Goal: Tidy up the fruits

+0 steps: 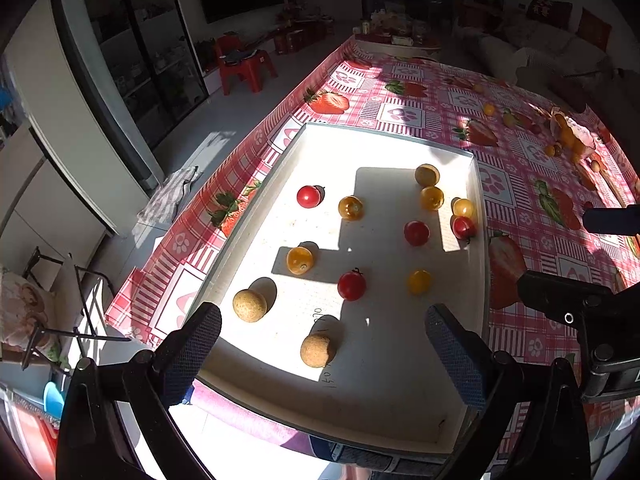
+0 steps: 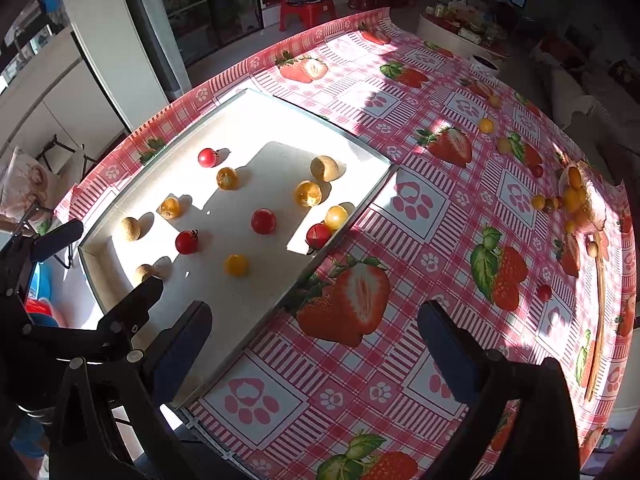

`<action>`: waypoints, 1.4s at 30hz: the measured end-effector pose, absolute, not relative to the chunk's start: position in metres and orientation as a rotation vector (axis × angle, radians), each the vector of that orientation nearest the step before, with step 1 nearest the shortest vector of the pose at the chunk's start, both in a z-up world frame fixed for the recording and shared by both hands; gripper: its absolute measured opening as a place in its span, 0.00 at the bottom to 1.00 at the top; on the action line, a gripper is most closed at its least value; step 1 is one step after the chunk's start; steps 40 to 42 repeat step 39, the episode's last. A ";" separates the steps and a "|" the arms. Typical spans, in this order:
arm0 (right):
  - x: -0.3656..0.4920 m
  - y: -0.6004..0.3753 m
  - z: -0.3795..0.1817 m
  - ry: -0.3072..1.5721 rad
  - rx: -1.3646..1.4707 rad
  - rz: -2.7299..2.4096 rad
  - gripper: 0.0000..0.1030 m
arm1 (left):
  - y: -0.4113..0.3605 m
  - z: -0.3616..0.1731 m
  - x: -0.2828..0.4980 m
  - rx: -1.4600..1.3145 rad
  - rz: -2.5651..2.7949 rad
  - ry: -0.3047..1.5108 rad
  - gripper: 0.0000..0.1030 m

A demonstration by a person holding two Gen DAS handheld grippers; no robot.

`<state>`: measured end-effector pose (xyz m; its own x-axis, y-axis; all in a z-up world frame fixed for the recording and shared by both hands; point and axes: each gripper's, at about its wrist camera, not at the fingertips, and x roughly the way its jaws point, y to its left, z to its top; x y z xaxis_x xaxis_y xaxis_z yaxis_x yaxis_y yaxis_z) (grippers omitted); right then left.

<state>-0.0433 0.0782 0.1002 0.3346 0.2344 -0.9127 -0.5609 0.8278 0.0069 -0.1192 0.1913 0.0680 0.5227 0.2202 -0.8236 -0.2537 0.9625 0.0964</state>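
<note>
A white tray (image 1: 400, 408) lies on the strawberry-print tablecloth and also shows in the right wrist view (image 2: 256, 120). In it lie several small fruits: red tomatoes (image 1: 351, 285), yellow-orange tomatoes (image 1: 299, 260) and tan round fruits (image 1: 317, 350). My left gripper (image 1: 322, 354) is open and empty, above the tray's near end, its fingers either side of a tan fruit. My right gripper (image 2: 314, 346) is open and empty, above the tablecloth just right of the tray's edge. More loose fruits (image 2: 486, 125) lie on the cloth at the far right.
A pile of yellow fruits with a pinkish wrapper (image 2: 580, 196) sits near the table's right edge. A wooden stick (image 2: 598, 312) lies along that edge. A red plastic chair (image 1: 244, 64) stands on the floor beyond the table. The table's left edge drops off beside the tray.
</note>
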 end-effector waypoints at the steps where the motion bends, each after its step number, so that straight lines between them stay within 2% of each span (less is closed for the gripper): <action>1: -0.044 0.078 0.100 1.117 -0.332 0.532 1.00 | 0.190 0.068 -0.120 -0.033 0.284 0.980 1.00; 42: -0.055 0.077 0.102 1.122 -0.308 0.554 1.00 | 0.173 0.075 -0.131 0.038 0.257 0.946 1.00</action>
